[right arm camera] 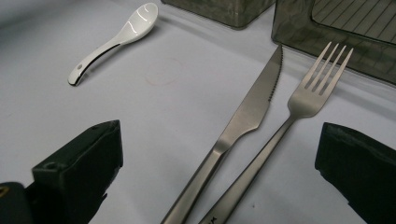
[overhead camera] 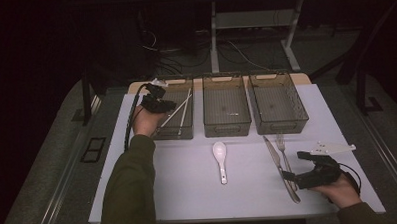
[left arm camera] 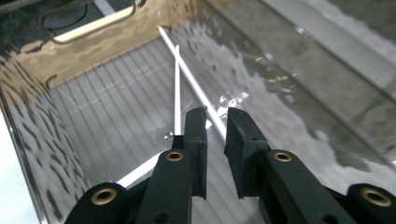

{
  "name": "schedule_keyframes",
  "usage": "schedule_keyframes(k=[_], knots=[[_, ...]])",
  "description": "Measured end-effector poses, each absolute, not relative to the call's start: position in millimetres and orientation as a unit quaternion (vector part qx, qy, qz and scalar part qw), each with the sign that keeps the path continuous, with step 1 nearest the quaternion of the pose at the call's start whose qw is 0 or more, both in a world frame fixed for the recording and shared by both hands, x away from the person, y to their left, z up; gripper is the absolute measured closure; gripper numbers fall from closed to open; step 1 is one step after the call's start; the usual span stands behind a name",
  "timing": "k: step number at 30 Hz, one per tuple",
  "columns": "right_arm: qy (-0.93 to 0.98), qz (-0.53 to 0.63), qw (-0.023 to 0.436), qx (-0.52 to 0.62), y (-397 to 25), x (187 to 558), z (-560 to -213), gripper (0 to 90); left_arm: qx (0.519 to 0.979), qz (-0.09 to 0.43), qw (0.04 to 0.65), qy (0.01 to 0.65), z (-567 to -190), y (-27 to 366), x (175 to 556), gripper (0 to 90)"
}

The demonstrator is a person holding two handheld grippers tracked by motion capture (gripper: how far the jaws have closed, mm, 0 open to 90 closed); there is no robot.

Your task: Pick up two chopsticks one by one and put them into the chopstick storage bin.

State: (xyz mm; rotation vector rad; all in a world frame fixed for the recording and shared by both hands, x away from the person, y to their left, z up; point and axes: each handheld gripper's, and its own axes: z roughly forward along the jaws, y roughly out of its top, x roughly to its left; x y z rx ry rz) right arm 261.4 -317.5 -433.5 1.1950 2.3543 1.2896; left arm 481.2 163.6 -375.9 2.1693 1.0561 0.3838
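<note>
- Your left gripper (left arm camera: pixel 215 119) hangs inside the left bin (overhead camera: pixel 187 133); its jaws stand a little apart and grasp nothing.
- The two chopsticks (left arm camera: pixel 187 79) lie crossed on that bin's floor, just ahead of the fingertips. I judge this item sorted.
- Your right gripper (right arm camera: pixel 219 163) sits low over the table (overhead camera: pixel 189 192) with jaws spread wide, straddling the handles of the knife (right arm camera: pixel 247 112) and fork (right arm camera: pixel 303 98). Neither is gripped.
- The white spoon (overhead camera: pixel 220 159) lies on the table, before the middle bin (overhead camera: pixel 227 128).
- The middle bin and right bin (overhead camera: pixel 282 125) look empty. Three pieces appear outstanding.
</note>
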Motion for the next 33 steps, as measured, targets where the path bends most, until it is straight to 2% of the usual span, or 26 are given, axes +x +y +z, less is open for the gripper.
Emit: schedule_keyframes(k=[7,10,19,23,33], knots=[[0.797,0.436,0.102,0.406,-317.6,261.1,-433.1,0.8,0.827,0.141,0.371,0.399,-360.6,165.0,469.1,68.6],[0.797,0.436,0.103,0.405,-317.6,261.1,-433.1,0.8,0.825,0.137,0.384,0.391,-355.5,164.6,460.6,61.9],[0.796,0.436,0.102,0.406,-317.2,260.9,-432.9,0.8,0.824,0.129,0.413,0.365,-346.6,159.0,428.5,51.5],[0.797,0.437,0.103,0.404,-317.0,261.2,-433.2,0.8,0.83,0.124,0.42,0.345,-345.6,154.3,411.4,44.0],[0.797,0.436,0.102,0.406,-317.1,261.0,-433.1,0.8,0.828,0.115,0.45,0.313,-353.9,146.9,365.9,36.0]])
